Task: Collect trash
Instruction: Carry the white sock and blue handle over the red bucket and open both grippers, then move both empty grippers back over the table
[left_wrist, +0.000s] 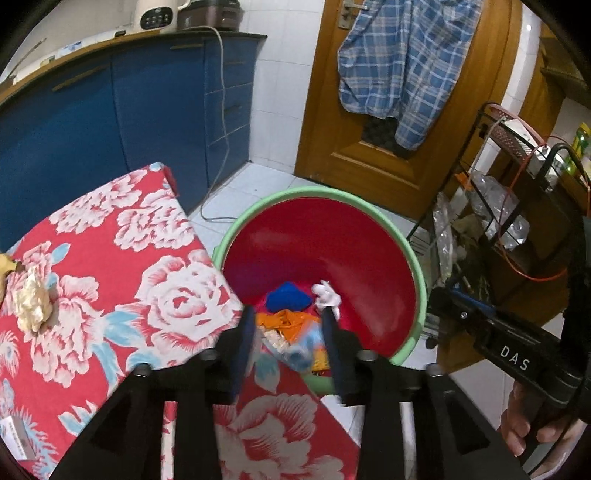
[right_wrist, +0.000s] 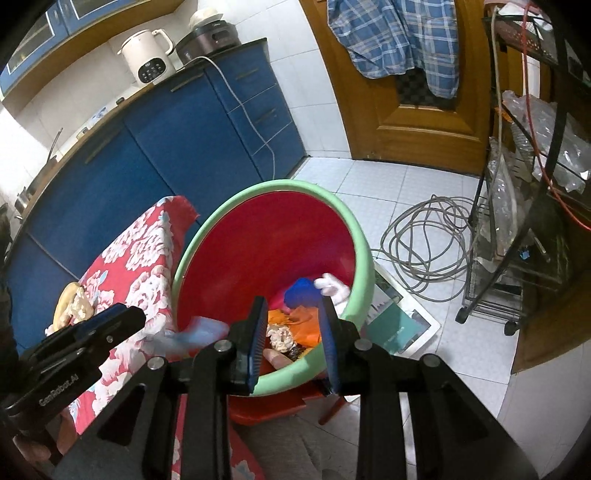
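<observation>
A red bin with a green rim (left_wrist: 314, 194) (right_wrist: 266, 188) stands on the floor beside the table. Inside lie a blue scrap (left_wrist: 288, 295) (right_wrist: 301, 291), a white crumpled tissue (left_wrist: 327, 295) (right_wrist: 334, 286), orange wrappers (left_wrist: 284, 321) (right_wrist: 299, 321) and a blurred pale-blue wrapper (left_wrist: 303, 343) (right_wrist: 201, 332). My left gripper (left_wrist: 288, 317) is open and empty above the bin's near edge. My right gripper (right_wrist: 293, 306) is open and empty over the bin. A crumpled beige paper (left_wrist: 33, 302) (right_wrist: 79, 304) lies on the floral tablecloth (left_wrist: 147, 258) (right_wrist: 140, 240).
Blue cabinets (left_wrist: 110, 122) (right_wrist: 166, 147) stand behind the table. A wooden door (left_wrist: 369, 129) with a plaid shirt (left_wrist: 399, 66) is at the back. A black wire rack (left_wrist: 498, 221) (right_wrist: 517, 184) stands right. A grey cable coil (right_wrist: 424, 240) and a flat booklet (right_wrist: 399, 321) lie on the floor.
</observation>
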